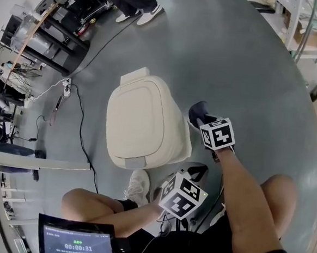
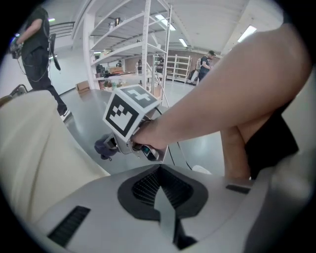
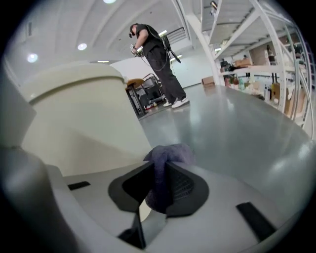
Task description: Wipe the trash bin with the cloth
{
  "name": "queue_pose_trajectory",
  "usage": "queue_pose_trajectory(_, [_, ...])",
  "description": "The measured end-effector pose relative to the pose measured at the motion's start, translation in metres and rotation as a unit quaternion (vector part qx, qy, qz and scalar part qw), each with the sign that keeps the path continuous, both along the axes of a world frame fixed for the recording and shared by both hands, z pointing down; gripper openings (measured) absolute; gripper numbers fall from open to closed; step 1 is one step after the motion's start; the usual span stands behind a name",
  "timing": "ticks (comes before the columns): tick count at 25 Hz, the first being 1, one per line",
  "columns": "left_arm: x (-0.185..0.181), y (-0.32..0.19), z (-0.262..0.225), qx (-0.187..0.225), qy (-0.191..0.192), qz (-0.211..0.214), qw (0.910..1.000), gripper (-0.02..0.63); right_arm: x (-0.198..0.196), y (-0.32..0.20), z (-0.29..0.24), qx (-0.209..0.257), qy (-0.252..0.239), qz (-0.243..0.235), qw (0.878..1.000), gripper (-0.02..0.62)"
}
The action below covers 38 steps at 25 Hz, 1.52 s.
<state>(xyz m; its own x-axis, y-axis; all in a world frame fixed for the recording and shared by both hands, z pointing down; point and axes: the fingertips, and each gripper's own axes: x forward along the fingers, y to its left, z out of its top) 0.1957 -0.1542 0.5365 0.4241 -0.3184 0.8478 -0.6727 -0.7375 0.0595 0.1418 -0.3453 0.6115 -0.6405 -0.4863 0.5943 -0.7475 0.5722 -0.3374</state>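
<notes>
The cream trash bin (image 1: pixel 142 122) stands on the grey floor with its lid down; its wall also fills the left of the left gripper view (image 2: pixel 29 148) and of the right gripper view (image 3: pixel 79 113). My right gripper (image 1: pixel 202 121) (image 3: pixel 160 185) is shut on a dark purple cloth (image 1: pixel 199 111) (image 3: pixel 167 158), held low beside the bin's right side. In the left gripper view the cloth (image 2: pixel 104 147) hangs from that gripper, close to the bin's wall. My left gripper (image 1: pixel 192 172) (image 2: pixel 160 192) is shut with nothing in it, near the bin's front right corner.
A person with white shoes (image 1: pixel 140 12) stands beyond the bin. A black cable (image 1: pixel 81 133) runs along the floor left of it, near dark equipment racks (image 1: pixel 63 17). Shelving (image 1: pixel 303 25) stands at the far right. The holder's legs and a white sneaker (image 1: pixel 137 187) are near the bin's front.
</notes>
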Motion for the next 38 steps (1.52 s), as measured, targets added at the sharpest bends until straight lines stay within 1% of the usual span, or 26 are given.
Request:
queue_pose_trajectory(2, [-0.003,-0.007,-0.014,0.02,0.013,-0.016,0.9996,0.002,0.0,-0.005,-0.027,0.047,-0.005,0.006,0.999,0.069])
queue_pose_trajectory(4, [-0.009,-0.012,-0.035,0.037,0.033,-0.039,0.998,0.002,-0.001,-0.01,-0.062,0.094,-0.019,0.018,0.995,0.069])
queue_pose_trajectory(5, [-0.013,-0.013,-0.048,0.043,0.049,-0.051,0.9966,0.002,-0.002,-0.011,-0.081,0.116,-0.029,0.026,0.992,0.069])
queue_pose_trajectory(7, [-0.017,-0.011,-0.078,0.053,0.092,-0.074,0.9916,0.002,-0.002,-0.01,-0.119,0.16,-0.046,0.04,0.985,0.069])
queue_pose_trajectory(9, [-0.022,-0.009,-0.106,0.068,0.137,-0.096,0.9836,0.002,-0.004,-0.005,-0.158,0.206,-0.058,0.041,0.976,0.069])
queue_pose_trajectory(10, [-0.028,-0.01,-0.116,0.079,0.152,-0.108,0.9793,0.002,-0.006,-0.001,-0.178,0.229,-0.064,0.037,0.971,0.069])
queue_pose_trajectory(14, [-0.065,-0.016,-0.157,0.134,0.174,-0.157,0.9627,0.002,-0.016,0.025,-0.258,0.313,-0.076,0.018,0.947,0.069])
queue_pose_trajectory(16, [-0.089,-0.012,-0.184,0.166,0.19,-0.182,0.9504,0.002,-0.027,0.048,-0.297,0.344,-0.082,0.005,0.935,0.069])
queue_pose_trajectory(18, [-0.117,-0.008,-0.203,0.196,0.197,-0.206,0.9383,0.002,-0.041,0.073,-0.326,0.37,-0.081,-0.005,0.925,0.069])
queue_pose_trajectory(20, [-0.144,-0.007,-0.215,0.223,0.191,-0.222,0.9299,0.002,-0.052,0.096,-0.347,0.388,-0.082,-0.004,0.918,0.069])
queue_pose_trajectory(23, [-0.179,-0.006,-0.223,0.263,0.166,-0.24,0.9195,0.002,-0.068,0.122,-0.364,0.404,-0.083,-0.005,0.911,0.069])
queue_pose_trajectory(26, [-0.215,-0.007,-0.222,0.303,0.136,-0.266,0.9052,0.002,-0.085,0.139,-0.369,0.426,-0.08,-0.032,0.9,0.069])
queue_pose_trajectory(28, [-0.255,0.004,-0.222,0.309,0.125,-0.289,0.8971,0.002,-0.109,0.155,-0.376,0.438,-0.08,-0.048,0.894,0.069])
queue_pose_trajectory(30, [-0.306,0.022,-0.225,0.302,0.13,-0.316,0.8897,0.002,-0.148,0.176,-0.387,0.448,-0.079,-0.062,0.888,0.069])
queue_pose_trajectory(32, [-0.343,0.033,-0.226,0.293,0.141,-0.341,0.8823,0.002,-0.179,0.186,-0.389,0.455,-0.074,-0.074,0.884,0.069])
queue_pose_trajectory(34, [-0.36,0.033,-0.223,0.289,0.146,-0.36,0.875,0.002,-0.195,0.183,-0.381,0.45,-0.074,-0.083,0.886,0.069])
queue_pose_trajectory(36, [-0.364,0.028,-0.224,0.294,0.151,-0.374,0.8664,0.002,-0.204,0.178,-0.371,0.439,-0.076,-0.088,0.891,0.069])
queue_pose_trajectory(38, [-0.365,0.023,-0.23,0.307,0.155,-0.377,0.8601,0.002,-0.213,0.178,-0.366,0.434,-0.075,-0.09,0.893,0.069])
